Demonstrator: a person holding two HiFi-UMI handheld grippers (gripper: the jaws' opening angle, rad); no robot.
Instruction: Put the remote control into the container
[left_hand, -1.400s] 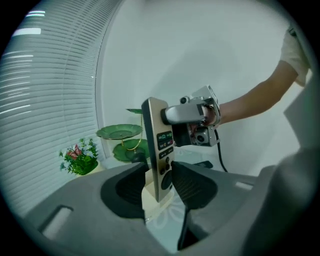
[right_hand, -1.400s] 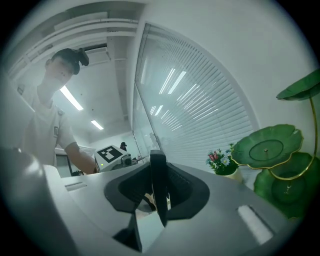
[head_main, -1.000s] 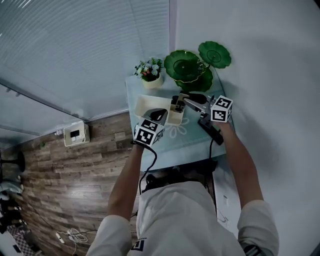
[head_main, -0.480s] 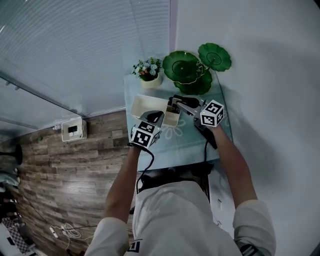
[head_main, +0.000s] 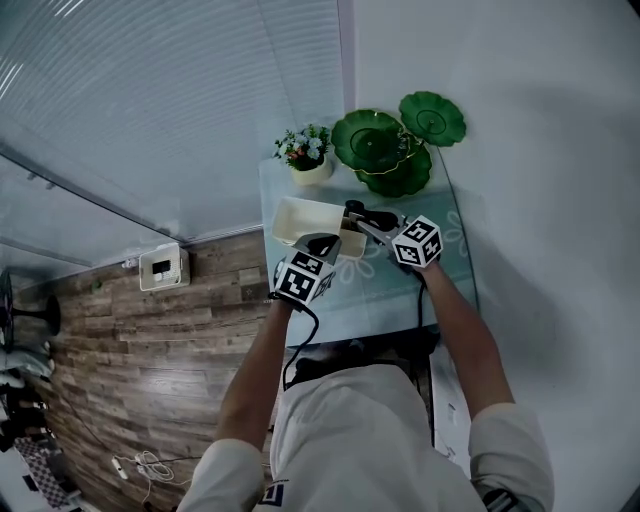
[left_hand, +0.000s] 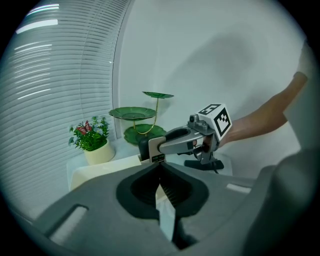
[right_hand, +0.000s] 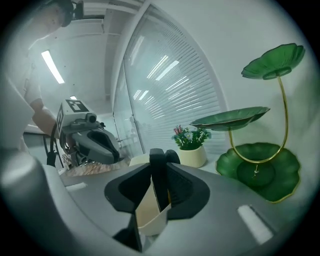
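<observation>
The black remote control (right_hand: 158, 172) stands upright between the jaws of my right gripper (right_hand: 160, 162), which is shut on it. In the head view this gripper (head_main: 366, 222) holds the remote (head_main: 351, 209) over the right end of the cream rectangular container (head_main: 298, 221). The left gripper view shows the remote (left_hand: 144, 148) just above the container's rim (left_hand: 105, 168). My left gripper (head_main: 320, 242) is shut, its tips at the container's near rim; whether it pinches the wall I cannot tell.
The container sits on a small pale blue glass table (head_main: 440, 275) against a white wall. Behind it stand a green lotus-leaf tiered stand (head_main: 388, 145) and a small potted flower (head_main: 308, 152). Wooden floor lies to the left.
My right gripper has sunk with the remote, closer to the container's right end. The left gripper stays by the container's near rim.
</observation>
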